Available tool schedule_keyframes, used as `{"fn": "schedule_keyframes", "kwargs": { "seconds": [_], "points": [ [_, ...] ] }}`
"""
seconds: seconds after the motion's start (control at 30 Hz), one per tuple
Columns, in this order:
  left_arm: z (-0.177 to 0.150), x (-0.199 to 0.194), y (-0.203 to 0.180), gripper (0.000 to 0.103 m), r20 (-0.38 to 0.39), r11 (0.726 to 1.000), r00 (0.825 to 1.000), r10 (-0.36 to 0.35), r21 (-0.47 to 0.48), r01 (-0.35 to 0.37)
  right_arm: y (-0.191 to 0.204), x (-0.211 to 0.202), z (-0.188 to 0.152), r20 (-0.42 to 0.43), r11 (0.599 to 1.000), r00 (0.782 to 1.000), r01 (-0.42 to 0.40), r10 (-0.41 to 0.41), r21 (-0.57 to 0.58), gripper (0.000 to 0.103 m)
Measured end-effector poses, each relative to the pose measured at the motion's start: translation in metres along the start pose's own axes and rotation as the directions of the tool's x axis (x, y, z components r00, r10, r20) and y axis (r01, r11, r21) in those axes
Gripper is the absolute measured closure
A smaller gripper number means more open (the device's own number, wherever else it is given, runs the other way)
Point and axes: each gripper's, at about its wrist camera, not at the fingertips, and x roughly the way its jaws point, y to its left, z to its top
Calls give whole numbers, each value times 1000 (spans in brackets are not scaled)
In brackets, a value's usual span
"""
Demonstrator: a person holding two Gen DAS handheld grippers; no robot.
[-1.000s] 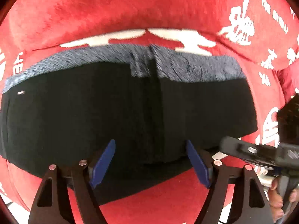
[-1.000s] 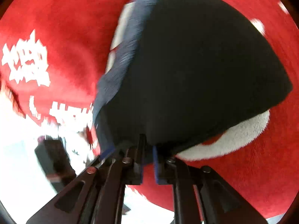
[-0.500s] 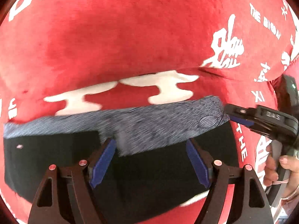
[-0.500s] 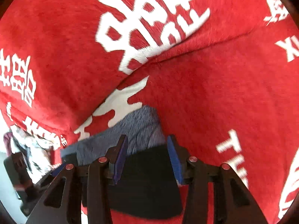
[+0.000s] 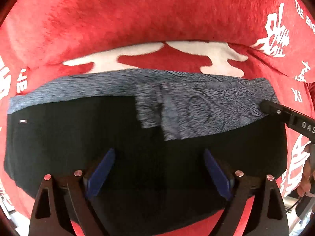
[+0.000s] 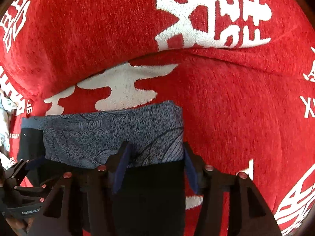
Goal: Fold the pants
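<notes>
On the red blanket (image 5: 157,19) I see the black pants (image 5: 59,137) lying folded flat. My left gripper (image 5: 157,169) and right gripper (image 6: 155,167) are both opening, gripping nothing; probably only tidying remains.

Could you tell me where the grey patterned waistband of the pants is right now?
The grey waistband runs along the far edge of the black pants, against the red blanket.

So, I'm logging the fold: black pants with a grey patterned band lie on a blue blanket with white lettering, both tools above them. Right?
Not quite: the blanket is red, not blue, as the left wrist view shows. The rest holds: black pants with a grey patterned band, white lettering, both tools above.
</notes>
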Motion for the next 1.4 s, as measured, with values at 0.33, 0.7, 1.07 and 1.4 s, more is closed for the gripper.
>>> {"fn": "schedule_keyframes", "kwargs": {
  "seconds": [0.33,0.7,1.07,1.4],
  "points": [
    [-18,-24,51,11,26,969,972,-233,-82,234,29,-59,-41,101,995,989,-104,103,1,44],
    [-11,-6,25,15,-45,922,921,-386,-15,386,30,-28,-69,-5,966,972,-235,237,111,45],
    [-11,-16,51,91,-3,899,903,-431,-95,428,20,-26,-68,2,940,952,-302,305,160,45],
    [-25,-15,44,98,-18,973,973,-230,-17,230,50,-26,-71,-47,941,943,-323,329,102,44]
  ]
}}
